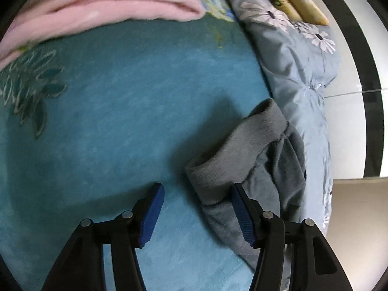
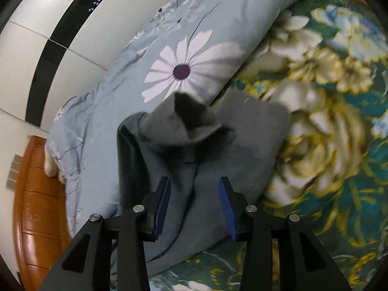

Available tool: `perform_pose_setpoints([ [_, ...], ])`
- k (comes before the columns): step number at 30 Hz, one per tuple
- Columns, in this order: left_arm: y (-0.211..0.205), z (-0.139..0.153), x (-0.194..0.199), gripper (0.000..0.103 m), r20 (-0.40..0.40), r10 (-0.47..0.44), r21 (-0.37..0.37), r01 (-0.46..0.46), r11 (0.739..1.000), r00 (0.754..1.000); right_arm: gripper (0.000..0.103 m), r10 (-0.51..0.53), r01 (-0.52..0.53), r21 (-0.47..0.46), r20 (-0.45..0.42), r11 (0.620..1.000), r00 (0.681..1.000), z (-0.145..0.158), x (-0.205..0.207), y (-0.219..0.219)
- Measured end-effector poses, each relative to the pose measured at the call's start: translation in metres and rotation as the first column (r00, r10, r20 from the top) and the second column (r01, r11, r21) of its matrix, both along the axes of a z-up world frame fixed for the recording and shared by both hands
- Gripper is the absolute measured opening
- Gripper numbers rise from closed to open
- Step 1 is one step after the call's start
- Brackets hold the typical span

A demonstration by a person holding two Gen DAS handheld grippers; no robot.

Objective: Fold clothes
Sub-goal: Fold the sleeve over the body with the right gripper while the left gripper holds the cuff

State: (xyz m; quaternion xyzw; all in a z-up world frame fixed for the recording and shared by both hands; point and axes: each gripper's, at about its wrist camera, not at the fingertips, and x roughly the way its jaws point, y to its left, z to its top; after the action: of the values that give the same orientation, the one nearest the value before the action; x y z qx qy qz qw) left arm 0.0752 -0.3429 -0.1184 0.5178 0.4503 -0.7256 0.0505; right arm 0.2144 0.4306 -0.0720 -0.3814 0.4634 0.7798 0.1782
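Grey garment [image 2: 194, 169] on bed, left claw [image 1: 196, 213] released, right claw [image 2: 194, 206] released.

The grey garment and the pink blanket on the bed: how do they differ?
The grey garment is dull grey and plain with a ribbed cuff; the pink blanket is pale pink with faint flower marks. The grey garment lies crumpled and bunched near the flowered quilt; the pink blanket sits in neat stacked folds. The grey garment lies close to the left gripper; the pink blanket lies far across the teal cover. Both are soft cloth.
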Motion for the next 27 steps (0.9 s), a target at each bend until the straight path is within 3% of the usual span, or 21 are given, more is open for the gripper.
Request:
perform_pose_setpoints([
  [2, 0.005, 0.002, -0.007, 0.06, -0.002, -0.013, 0.006, 0.013, 1.0, 1.0, 0.032, 0.026, -0.026, -0.017, 0.009, 1.0, 1.0, -0.009, -0.016, -0.007],
  [10, 0.026, -0.005, -0.017, 0.06, -0.009, -0.012, 0.067, 0.012, 0.998, 1.0, 0.032, 0.003, 0.007, -0.11, 0.087, 0.994, 0.996, -0.053, -0.053, -0.022],
  [13, 0.026, -0.008, -0.017, 0.06, -0.018, 0.017, 0.104, -0.015, 0.995, 1.0, 0.032, -0.02, 0.029, -0.122, 0.073, 0.992, 0.997, -0.055, -0.054, -0.025],
  [14, 0.024, -0.008, -0.016, 0.058, -0.019, 0.034, 0.115, -0.031, 0.993, 0.999, 0.018, -0.029, 0.037, -0.125, 0.067, 0.991, 0.997, -0.056, -0.055, -0.027],
  [15, 0.022, -0.009, -0.015, 0.05, -0.02, 0.05, 0.125, -0.047, 0.991, 0.999, 0.005, -0.042, 0.049, -0.132, 0.057, 0.99, 0.998, -0.055, -0.055, -0.027],
  [18, 0.014, -0.008, -0.012, 0.024, -0.021, 0.088, 0.146, -0.084, 0.986, 0.996, 0.003, -0.074, 0.074, -0.113, 0.01, 0.991, 0.997, -0.036, -0.051, -0.027],
  [20, 0.01, -0.001, -0.01, 0.019, -0.046, 0.101, 0.155, -0.092, 0.984, 0.994, 0.003, -0.052, 0.049, -0.056, -0.055, 0.997, 0.997, -0.008, -0.046, -0.029],
  [24, 0.003, 0.022, -0.006, 0.018, -0.119, 0.1, 0.155, -0.081, 0.985, 0.988, 0.003, 0.048, -0.036, 0.067, -0.182, 0.997, 0.982, 0.046, -0.015, -0.049],
  [27, -0.001, 0.016, -0.009, 0.018, -0.086, 0.094, 0.134, -0.082, 0.988, 0.992, 0.003, 0.104, -0.094, 0.111, -0.088, 0.989, 0.991, 0.033, 0.0, -0.06],
])
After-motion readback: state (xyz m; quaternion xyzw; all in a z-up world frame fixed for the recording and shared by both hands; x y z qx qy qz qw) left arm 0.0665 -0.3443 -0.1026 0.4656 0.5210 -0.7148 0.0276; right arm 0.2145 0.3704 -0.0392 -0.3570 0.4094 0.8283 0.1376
